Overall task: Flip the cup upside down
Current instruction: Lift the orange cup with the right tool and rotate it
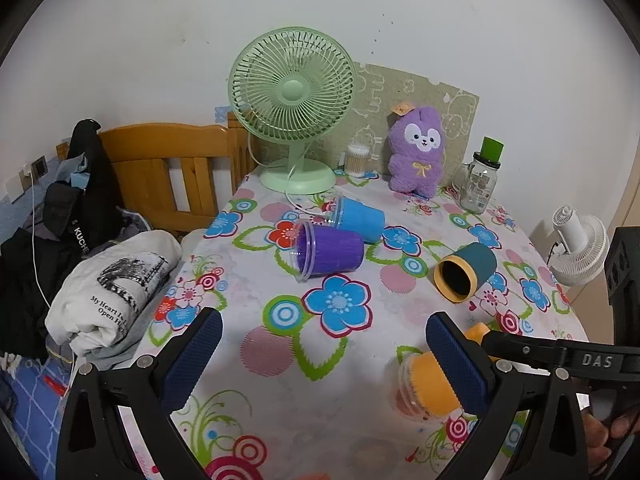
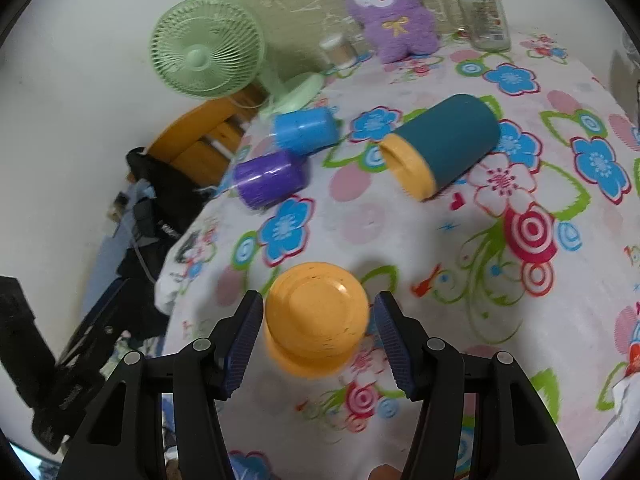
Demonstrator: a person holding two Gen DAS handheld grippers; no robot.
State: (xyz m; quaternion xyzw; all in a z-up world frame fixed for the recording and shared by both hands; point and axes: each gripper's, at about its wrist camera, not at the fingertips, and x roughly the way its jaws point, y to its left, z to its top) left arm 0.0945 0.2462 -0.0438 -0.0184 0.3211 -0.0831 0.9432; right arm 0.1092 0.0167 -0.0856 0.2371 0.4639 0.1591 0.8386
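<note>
An orange cup (image 2: pixel 316 316) stands upside down on the flowered tablecloth (image 2: pixel 440 240), base up. My right gripper (image 2: pixel 318 340) is open with a finger on each side of it, a small gap at each pad. In the left wrist view the orange cup (image 1: pixel 428 384) sits partly behind my left gripper's right finger (image 1: pixel 456 360). My left gripper (image 1: pixel 324 356) is open and empty over the table's near part. A teal cup with a yellow rim (image 2: pixel 440 144) (image 1: pixel 466 276), a purple cup (image 1: pixel 328 252) and a blue cup (image 1: pixel 358 218) lie on their sides.
A green desk fan (image 1: pixel 294 108), a cotton swab jar (image 1: pixel 357 160), a purple plush toy (image 1: pixel 418 148) and a glass jar (image 1: pixel 478 184) stand along the back. A wooden bed frame (image 1: pixel 168 160) and folded clothes (image 1: pixel 112 288) are at the left. A white fan (image 1: pixel 580 248) is right.
</note>
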